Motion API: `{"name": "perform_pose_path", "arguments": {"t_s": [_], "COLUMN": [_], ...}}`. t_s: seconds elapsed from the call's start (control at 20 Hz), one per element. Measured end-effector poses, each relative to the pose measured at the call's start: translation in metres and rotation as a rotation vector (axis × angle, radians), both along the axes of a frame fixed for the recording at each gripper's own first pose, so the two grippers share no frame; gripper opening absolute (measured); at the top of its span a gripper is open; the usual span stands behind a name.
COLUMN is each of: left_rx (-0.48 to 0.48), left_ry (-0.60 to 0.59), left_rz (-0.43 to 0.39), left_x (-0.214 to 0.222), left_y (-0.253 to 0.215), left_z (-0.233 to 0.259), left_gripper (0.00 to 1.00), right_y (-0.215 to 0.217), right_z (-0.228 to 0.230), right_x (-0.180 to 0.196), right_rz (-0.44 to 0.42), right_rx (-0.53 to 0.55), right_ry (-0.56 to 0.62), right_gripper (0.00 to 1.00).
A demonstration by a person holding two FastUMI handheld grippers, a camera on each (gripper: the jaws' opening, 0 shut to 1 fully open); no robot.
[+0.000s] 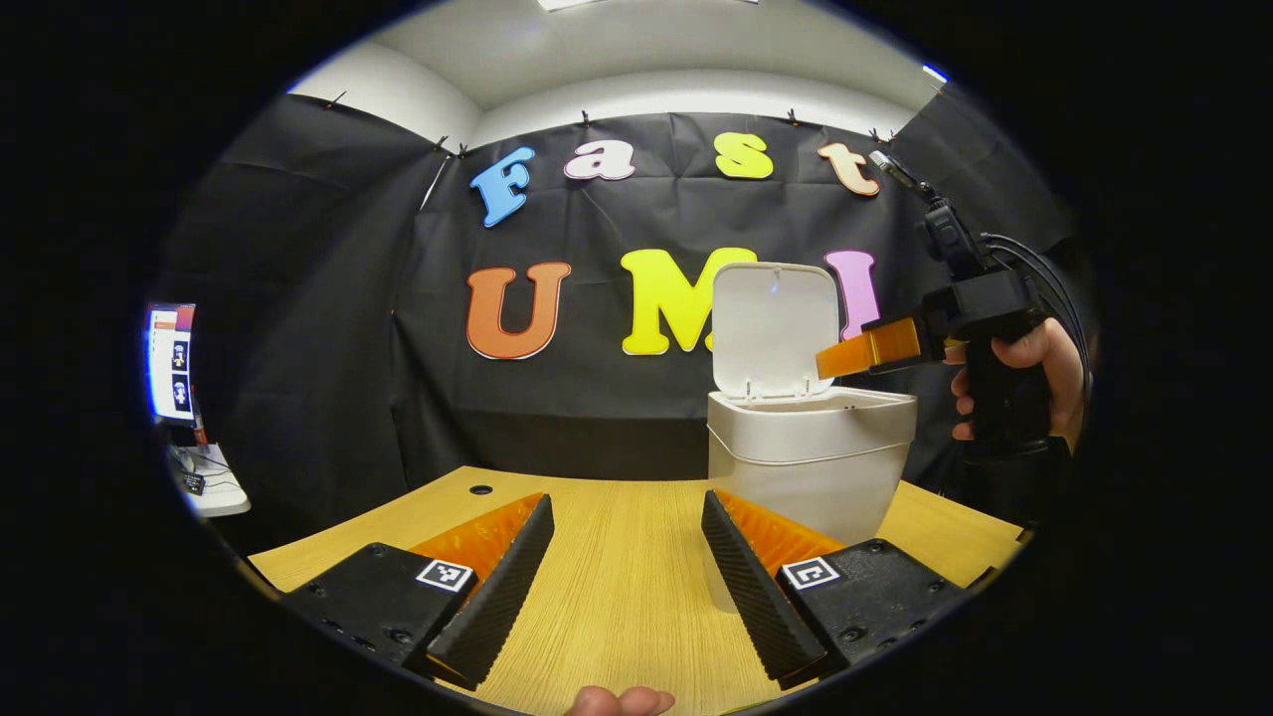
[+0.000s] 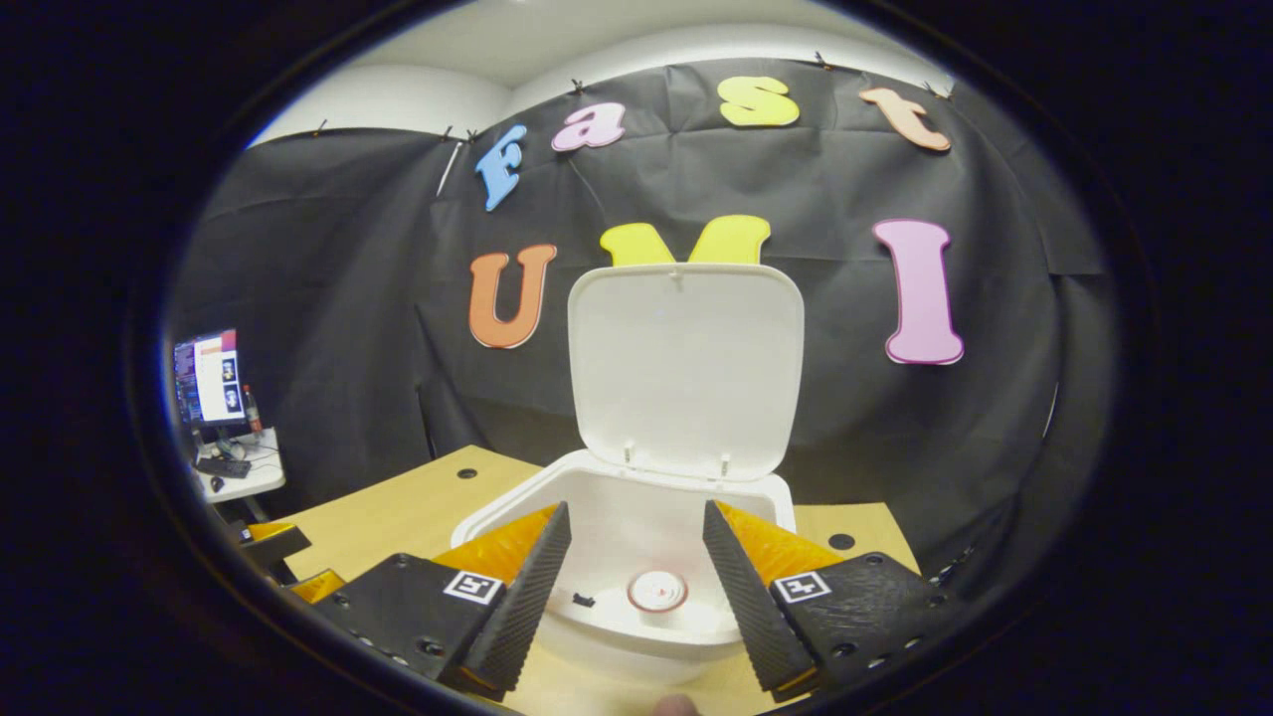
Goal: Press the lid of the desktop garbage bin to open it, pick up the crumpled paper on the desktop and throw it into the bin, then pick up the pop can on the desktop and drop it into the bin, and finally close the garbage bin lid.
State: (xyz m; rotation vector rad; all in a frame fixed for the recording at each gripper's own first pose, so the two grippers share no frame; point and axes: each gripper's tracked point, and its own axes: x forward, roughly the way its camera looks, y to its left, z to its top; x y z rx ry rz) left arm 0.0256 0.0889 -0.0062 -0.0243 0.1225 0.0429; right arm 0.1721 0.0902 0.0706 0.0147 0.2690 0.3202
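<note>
The white garbage bin (image 1: 811, 452) stands on the wooden table (image 1: 617, 587) with its lid (image 1: 774, 328) swung up and upright. My left gripper (image 1: 627, 507) hovers low over the table, open and empty, to the left of the bin. A hand holds my right gripper (image 1: 845, 356) above the bin's right rim. In the right gripper view I look down into the bin (image 2: 517, 502), past its raised lid (image 2: 686, 368). The pop can (image 2: 656, 590) lies at the bottom, its round end facing up. My right gripper (image 2: 636, 512) is open above the opening, holding nothing.
A monitor (image 1: 171, 363) and a small white desk (image 1: 214, 487) stand off to the left beyond the table. The table has a cable hole (image 1: 480, 489) near its back left edge and another (image 2: 841, 542) behind the bin. The black cloth wall is close behind.
</note>
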Motion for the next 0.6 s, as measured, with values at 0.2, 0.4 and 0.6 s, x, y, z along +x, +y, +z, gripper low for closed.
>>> {"name": "perform_pose_path", "arguments": {"t_s": [0.2,0.4,0.6], "left_rx": [-0.020,-0.024,-0.021], "left_ry": [0.010,0.015,0.015], "left_rz": [-0.001,-0.005,-0.011], "left_x": [-0.005,-0.008,-0.012], "left_y": [-0.002,-0.005,-0.009], "left_z": [-0.005,-0.007,-0.013], "left_gripper": [0.96,0.97,0.96], "right_y": [-0.001,0.002,-0.007], "right_z": [0.019,0.038,0.063], "right_x": [-0.013,-0.023,-0.018], "right_rz": [-0.006,0.008,-0.019], "right_rx": [-0.010,-0.020,-0.021], "right_ry": [-0.062,-0.111,-0.140], "right_gripper": [0.84,0.84,0.92]}}
